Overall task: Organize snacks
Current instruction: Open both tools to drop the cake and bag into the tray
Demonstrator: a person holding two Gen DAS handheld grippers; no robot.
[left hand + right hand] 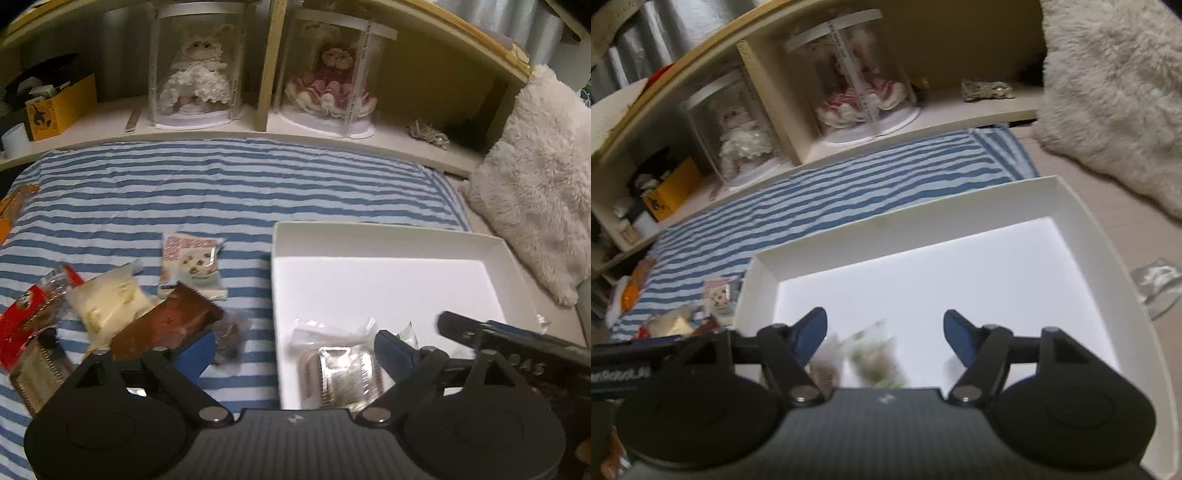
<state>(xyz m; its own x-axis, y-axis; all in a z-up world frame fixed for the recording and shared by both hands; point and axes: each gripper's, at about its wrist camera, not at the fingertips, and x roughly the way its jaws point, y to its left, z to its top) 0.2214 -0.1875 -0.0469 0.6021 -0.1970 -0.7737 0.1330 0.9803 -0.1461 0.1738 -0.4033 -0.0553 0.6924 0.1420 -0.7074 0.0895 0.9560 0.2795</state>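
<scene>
in the left wrist view, the left gripper (293, 345) hangs with its jaws spread wide and holding nothing, straddling the near left wall of the shallow white cardboard box (388, 236) on the blue-and-white striped bedspread (184, 184). one blue finger sits over the brown foil snack bar (166, 325), the other over a clear-and-silver wrapped snack (343, 373) already inside the box. more snacks lie in a loose pile left of the box: a pale yellow packet (107, 302), a red packet (22, 317), a white cookie packet (192, 266) and a small dark clear bag (229, 332). the pile overlaps, so closing on the brown bar may well catch the yellow packet or the bedspread too. the right gripper's dark arm (517, 343) crosses very near, and the two could collide.

in the right wrist view, the right gripper (884, 338) hovers over the box's near end, jaws spread and empty, above a blurred green-flecked clear bag (875, 358) and a brownish bag (823, 373). a downward push here could crush these or tip the light box wall (905, 218).
</scene>
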